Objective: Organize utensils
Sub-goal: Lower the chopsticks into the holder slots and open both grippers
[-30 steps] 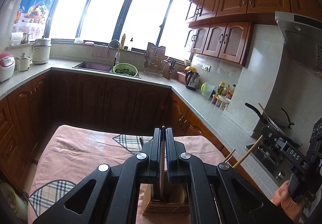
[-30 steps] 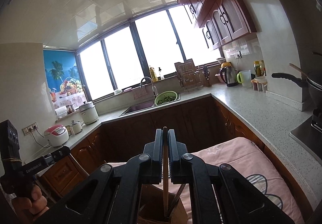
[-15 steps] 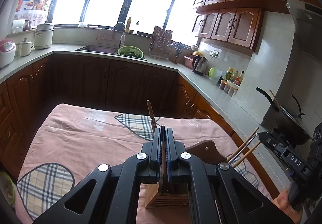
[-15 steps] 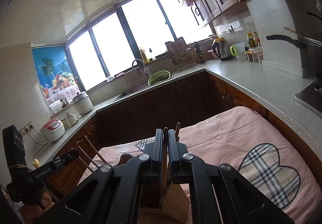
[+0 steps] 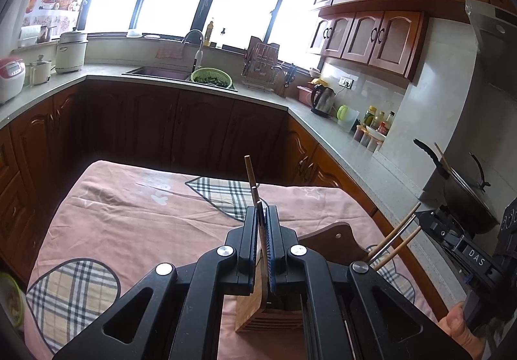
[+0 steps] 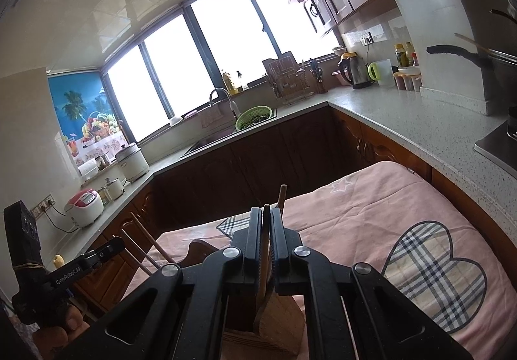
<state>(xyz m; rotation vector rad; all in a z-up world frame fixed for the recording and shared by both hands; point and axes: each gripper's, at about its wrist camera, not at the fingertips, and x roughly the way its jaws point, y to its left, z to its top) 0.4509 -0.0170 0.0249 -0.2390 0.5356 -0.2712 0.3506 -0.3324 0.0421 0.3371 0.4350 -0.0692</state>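
Observation:
A wooden utensil holder (image 5: pixel 255 311) stands on the pink-covered table (image 5: pixel 135 217), right under both grippers; it also shows in the right wrist view (image 6: pixel 278 321). My left gripper (image 5: pixel 260 214) is shut on a thin dark utensil handle (image 5: pixel 261 240) that runs down into the holder. My right gripper (image 6: pixel 265 214) is shut on a wooden utensil handle (image 6: pixel 265 250) that reaches into the holder. A wooden stick (image 5: pixel 250 175) stands up just beyond the fingers. Several chopsticks (image 5: pixel 395 238) stick out beside a dark wooden board (image 5: pixel 332 240).
The table carries a pink cloth with plaid hearts (image 6: pixel 436 272). Dark cabinets and a grey counter (image 5: pixel 339 140) wrap around behind and to the right. A wok (image 5: pixel 465 192) sits on the stove at right. A sink with a green colander (image 5: pixel 211 77) is at the back.
Both grippers have lowered and tilted down toward the holder; the table and holder now show more fully, and a wooden stick has come into view beyond the fingers. Both stay shut.

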